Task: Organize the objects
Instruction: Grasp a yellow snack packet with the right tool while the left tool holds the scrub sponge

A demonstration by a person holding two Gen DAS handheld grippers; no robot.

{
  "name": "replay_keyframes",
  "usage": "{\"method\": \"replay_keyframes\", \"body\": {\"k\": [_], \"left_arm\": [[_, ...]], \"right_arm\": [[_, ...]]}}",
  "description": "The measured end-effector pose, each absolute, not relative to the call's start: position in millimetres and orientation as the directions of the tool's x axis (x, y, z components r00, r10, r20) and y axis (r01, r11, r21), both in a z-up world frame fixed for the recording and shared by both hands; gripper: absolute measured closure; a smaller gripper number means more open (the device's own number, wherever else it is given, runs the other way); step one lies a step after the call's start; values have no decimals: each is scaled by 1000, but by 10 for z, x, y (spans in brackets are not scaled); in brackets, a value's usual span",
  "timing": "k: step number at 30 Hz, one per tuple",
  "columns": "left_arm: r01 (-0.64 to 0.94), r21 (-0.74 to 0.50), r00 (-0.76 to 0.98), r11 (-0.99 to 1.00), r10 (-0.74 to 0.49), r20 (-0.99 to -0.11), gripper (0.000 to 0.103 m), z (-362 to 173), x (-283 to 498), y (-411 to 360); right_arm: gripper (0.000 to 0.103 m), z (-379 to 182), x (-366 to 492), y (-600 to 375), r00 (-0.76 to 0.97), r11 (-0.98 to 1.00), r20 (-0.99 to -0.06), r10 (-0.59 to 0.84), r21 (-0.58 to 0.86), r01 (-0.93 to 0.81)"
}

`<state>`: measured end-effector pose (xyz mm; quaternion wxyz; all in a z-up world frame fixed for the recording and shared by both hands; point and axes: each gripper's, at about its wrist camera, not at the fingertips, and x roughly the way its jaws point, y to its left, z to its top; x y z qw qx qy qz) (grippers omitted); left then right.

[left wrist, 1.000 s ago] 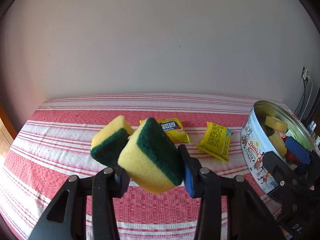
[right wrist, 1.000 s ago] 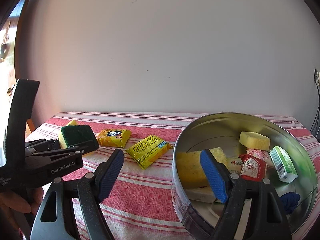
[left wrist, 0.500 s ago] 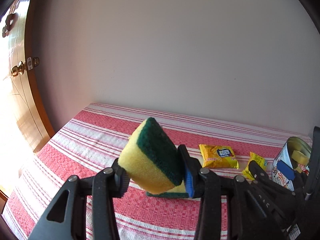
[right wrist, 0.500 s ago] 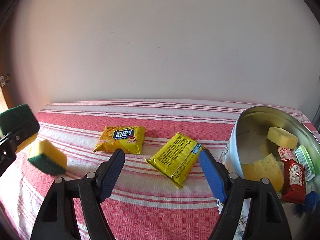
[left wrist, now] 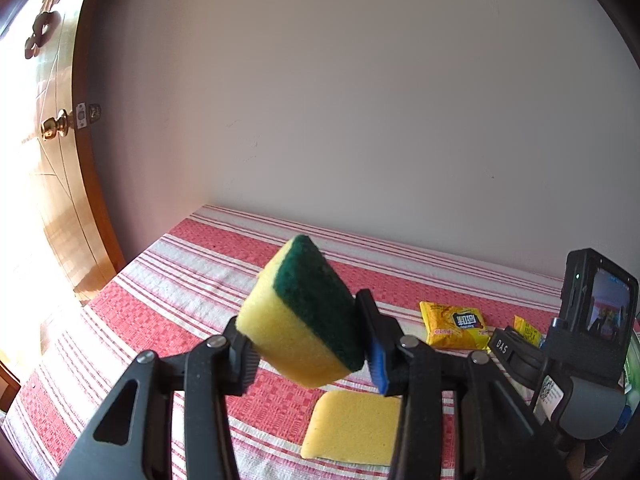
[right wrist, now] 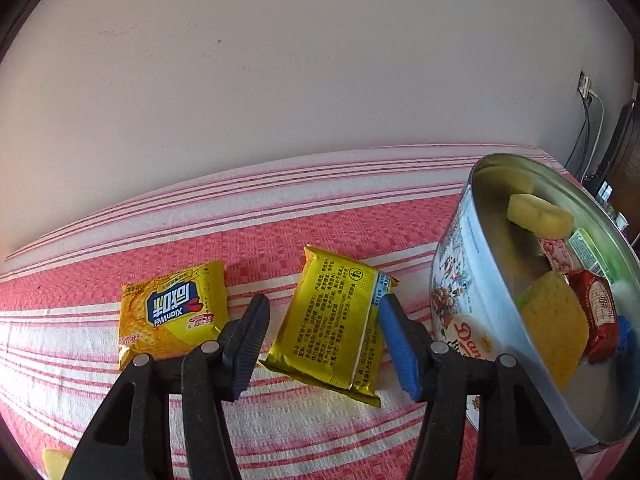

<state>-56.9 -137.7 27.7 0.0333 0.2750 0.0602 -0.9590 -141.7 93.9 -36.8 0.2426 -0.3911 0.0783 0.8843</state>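
Sponge [left wrist: 302, 312] clamped in left hand-held gripper [left wrist: 308, 346] by one corner, may slip out. Right hand-held gripper [right wrist: 322, 342] released, straddling packet [right wrist: 334, 320]; may crush it.

Bright left-side glare, fisheye-warped edges

A yellow sponge with a dark green scrubbing face [left wrist: 304, 312] hangs tilted above the red-and-white striped cloth, a second sponge [left wrist: 352, 426] lying yellow side up below it. Two yellow snack packets [right wrist: 174, 312] [right wrist: 340, 324] lie side by side beside an open round tin [right wrist: 460, 296] holding sponges and wrapped snacks.
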Motion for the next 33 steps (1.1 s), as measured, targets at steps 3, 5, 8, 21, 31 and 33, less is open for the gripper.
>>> {"method": "replay_keyframes", "body": {"k": [3,5,8,21,31,33], "left_arm": [[96,-94,-845,-991,-31,-534,60,274,-564,-1346],[98,-95,-842,-991,-32,-538,60,249,-587,-1364],[105,-99,-840,-989,-35,-541,60,241,-597,-1375],[67,-73,-850,-995,-19,-527,60,209,-586,-1202],[-46,-104,-870,-993,92,-484,61,165,-470,-864],[-64,-124,-869,-990,116,-481,61,143,-411,-780]], "right_arm": [[44,-403,-1462,1015,-532,-844,-750,393,-64,-533],[43,-487,-1462,1069,-496,-835,-789,362,-38,-549],[43,-501,-1435,1086,-523,-847,-780,344,-16,-532],[49,-328,-833,1034,-725,-975,-676,132,43,-218],[49,-26,238,1215,-877,-998,-480,33,33,-56],[49,1,272,1273,-892,-999,-451,40,13,-52]]}}
